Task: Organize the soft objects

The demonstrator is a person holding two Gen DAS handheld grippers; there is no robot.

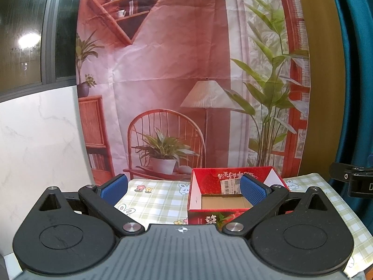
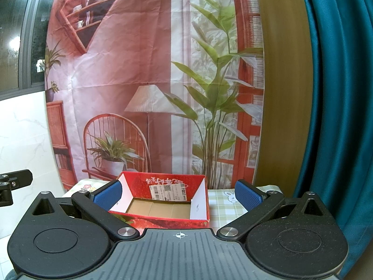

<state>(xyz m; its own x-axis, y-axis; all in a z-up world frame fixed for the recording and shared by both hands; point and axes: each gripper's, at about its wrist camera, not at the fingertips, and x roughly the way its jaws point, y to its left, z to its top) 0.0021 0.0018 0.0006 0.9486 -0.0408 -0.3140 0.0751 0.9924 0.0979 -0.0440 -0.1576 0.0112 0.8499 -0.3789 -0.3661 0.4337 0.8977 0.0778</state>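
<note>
We see the left hand-held gripper (image 1: 183,187) and right hand-held gripper (image 2: 178,193) both spread wide with nothing held, the red box (image 1: 233,206) open-topped on the checked worktop (image 1: 153,200), at 1 o'clock of left, 12 o'clock of right.

Box (image 2: 160,219) on tablecloth (image 1: 158,200) — backdrop (image 1: 181,70) seemingly behind

— Left gripper (image 1: 183,187): condition noted?
— Fingers (image 1: 114,189) are spread wide; nothing is held between them.
— Right gripper (image 2: 178,193)?
— Likewise spread wide and empty, blue fingers (image 2: 247,197) held level and pointed forward. Both are held side by side.
</note>
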